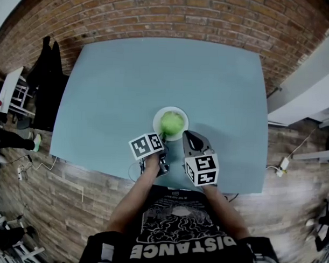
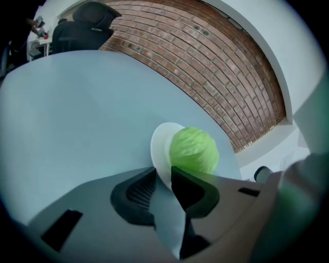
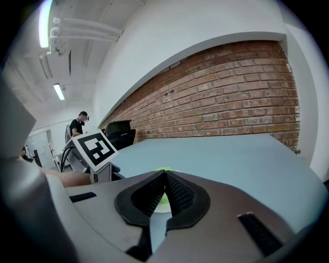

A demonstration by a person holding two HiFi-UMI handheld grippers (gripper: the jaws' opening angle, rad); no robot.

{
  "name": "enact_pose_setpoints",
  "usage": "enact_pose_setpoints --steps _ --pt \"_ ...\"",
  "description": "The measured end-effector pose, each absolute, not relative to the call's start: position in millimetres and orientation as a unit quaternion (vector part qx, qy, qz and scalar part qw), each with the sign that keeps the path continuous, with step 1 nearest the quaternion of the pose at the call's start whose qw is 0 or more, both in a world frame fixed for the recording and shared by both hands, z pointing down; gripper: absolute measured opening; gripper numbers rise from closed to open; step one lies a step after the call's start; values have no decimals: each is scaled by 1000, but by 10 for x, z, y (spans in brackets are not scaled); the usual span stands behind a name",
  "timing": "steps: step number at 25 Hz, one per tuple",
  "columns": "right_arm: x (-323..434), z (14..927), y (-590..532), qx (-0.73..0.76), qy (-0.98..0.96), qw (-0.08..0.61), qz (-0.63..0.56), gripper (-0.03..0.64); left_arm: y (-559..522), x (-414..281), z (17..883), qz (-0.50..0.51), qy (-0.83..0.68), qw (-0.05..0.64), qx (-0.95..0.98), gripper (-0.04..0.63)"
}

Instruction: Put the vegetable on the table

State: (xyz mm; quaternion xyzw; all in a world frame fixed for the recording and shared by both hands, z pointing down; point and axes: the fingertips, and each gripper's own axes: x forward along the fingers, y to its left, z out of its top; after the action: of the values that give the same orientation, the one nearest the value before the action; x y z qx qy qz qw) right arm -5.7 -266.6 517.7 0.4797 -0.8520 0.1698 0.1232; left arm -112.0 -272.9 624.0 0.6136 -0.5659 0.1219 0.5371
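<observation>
A: Where was the vegetable?

B: The cabbage (image 1: 172,123), a round pale green head, sat in the middle of a white plate (image 1: 158,118). The plate lay on the light blue table (image 1: 128,84), toward its near edge and close in front of the person.

A: And the left gripper (image 1: 163,141)?

B: It came in at the plate's near rim. In the left gripper view its jaws were clamped on the edge of the plate (image 2: 159,146). The white rim ran down between the two dark pads, and the cabbage (image 2: 194,150) bulged just beyond them. Nothing there touched the cabbage itself.

A: Was the plate lifted?

B: I could not tell; in the head view it looked flat on the table.

A: The right gripper (image 1: 190,137)?

B: It was just beside the plate on the right, apart from it. In the right gripper view its jaws were closed tip to tip with nothing between them (image 3: 164,177). Only a sliver of green and white showed past them. The left gripper's marker cube (image 3: 94,148) stood off to the left.

A: Anything around the table?

B: A brick wall (image 1: 174,15) ran behind the far edge, and the floor (image 1: 65,205) was wood planks.
</observation>
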Motion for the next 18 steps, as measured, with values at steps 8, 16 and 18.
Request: enact_pose_setpoints --steps 8,16,18 --pt "-66 5143 -2584 478 -854 120 165 8 -2716 -1210 6230 196 -607 480 602 87" --pt "-112 5081 -2518 470 -861 116 158 8 -2688 -1294 6086 217 -634 403 623 86" --pt "-126 5070 -2495 466 -863 114 158 8 -2683 -1243 5965 197 -628 387 646 86"
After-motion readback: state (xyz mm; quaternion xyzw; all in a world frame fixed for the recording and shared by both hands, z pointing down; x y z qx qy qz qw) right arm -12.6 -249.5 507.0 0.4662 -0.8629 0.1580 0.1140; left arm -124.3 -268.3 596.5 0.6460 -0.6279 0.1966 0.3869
